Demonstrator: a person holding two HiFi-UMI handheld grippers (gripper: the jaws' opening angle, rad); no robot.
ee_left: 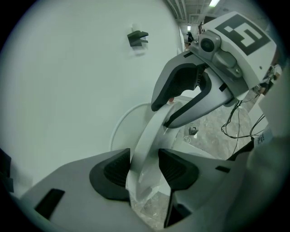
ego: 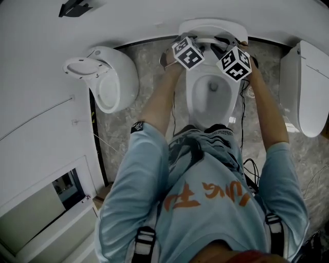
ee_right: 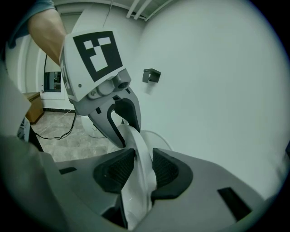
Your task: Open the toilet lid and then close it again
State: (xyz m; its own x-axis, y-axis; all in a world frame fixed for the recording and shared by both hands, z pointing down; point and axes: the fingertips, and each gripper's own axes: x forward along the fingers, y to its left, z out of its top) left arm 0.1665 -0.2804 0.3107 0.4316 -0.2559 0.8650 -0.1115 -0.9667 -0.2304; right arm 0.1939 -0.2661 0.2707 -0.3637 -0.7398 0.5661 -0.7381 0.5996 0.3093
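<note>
Head view: the toilet bowl (ego: 211,91) at the floor's far edge stands uncovered. The toilet lid (ego: 213,26) is raised close to the wall, with the left tool (ego: 195,44) and the right tool (ego: 226,49) both at its top rim.

Left gripper view: the left tool pinches the lid's edge.

Right gripper view: the right tool pinches that edge too.

Opening looks done or nearly so; closing is not yet done.

A white urinal (ego: 103,77) sits against the wall (ego: 36,102) on my left, above the grey marbled floor (ego: 136,110). A small black bracket (ego: 74,7) sticks out higher up that wall. Another white fixture (ego: 308,87) stands at the floor's right edge, and black cables (ego: 250,165) trail beside it.
</note>
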